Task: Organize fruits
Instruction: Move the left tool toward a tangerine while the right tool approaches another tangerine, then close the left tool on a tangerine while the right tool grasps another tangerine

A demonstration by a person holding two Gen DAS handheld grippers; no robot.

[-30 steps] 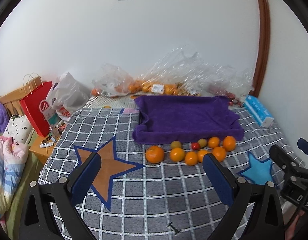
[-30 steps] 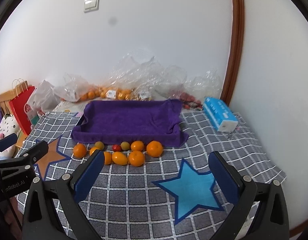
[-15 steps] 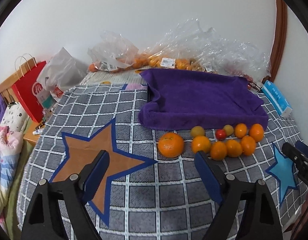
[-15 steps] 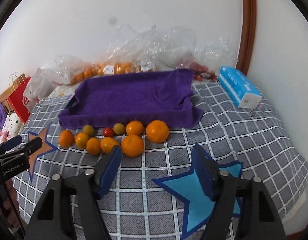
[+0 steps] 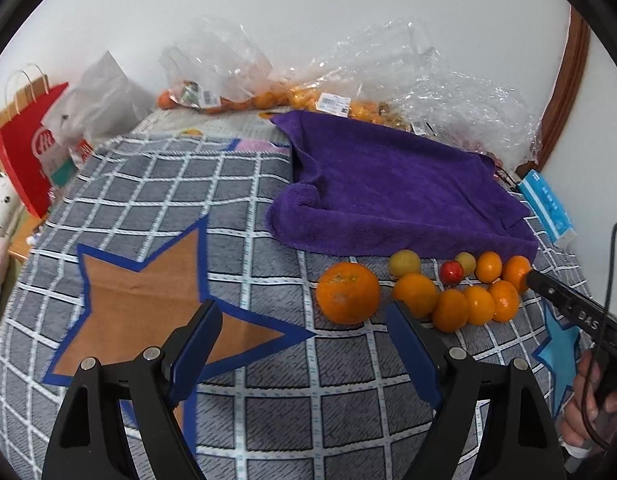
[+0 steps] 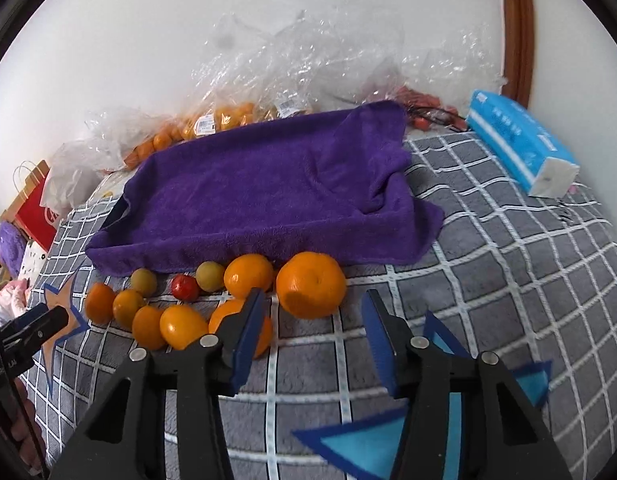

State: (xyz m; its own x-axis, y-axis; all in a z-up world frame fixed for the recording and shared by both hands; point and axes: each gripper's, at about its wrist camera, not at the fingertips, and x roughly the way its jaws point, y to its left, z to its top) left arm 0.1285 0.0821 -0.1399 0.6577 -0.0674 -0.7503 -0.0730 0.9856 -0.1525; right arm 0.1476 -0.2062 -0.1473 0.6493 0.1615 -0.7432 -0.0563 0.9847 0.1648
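Grey checked bedspread (image 5: 244,216) with star patches, white wall behind, and a heap of clear plastic bags (image 5: 388,68) of fruit along the back. Up around 12 o'clock in both views sits a tray draped in a purple towel (image 6: 268,184), which I'd guess is where the fruit is meant to go.

Loose fruit lies in a row right along the towel's near edge: oranges, a couple of small yellow-green ones and one little red fruit (image 6: 185,287).

The left gripper (image 5: 304,344) hangs over the spread with a fairly wide gap, jaws closing, nothing between them. Its nearest target, the big orange (image 5: 348,298), sits at about 1 o'clock just ahead of the tips.

The right gripper (image 6: 314,332) has a much narrower gap, also closing, also empty. The large orange (image 6: 310,284) on that end is dead ahead at 12 o'clock, just past the tips; another orange (image 6: 228,312) is half hidden behind the left finger.

Handling-wise, I reckon the oranges are firm, light and round, so they'll roll on that soft bedding if nudged. Pinch across the widest middle, not the top. The tiny red one looks smooth and squashable, so go gentle. The towel should cushion drops.
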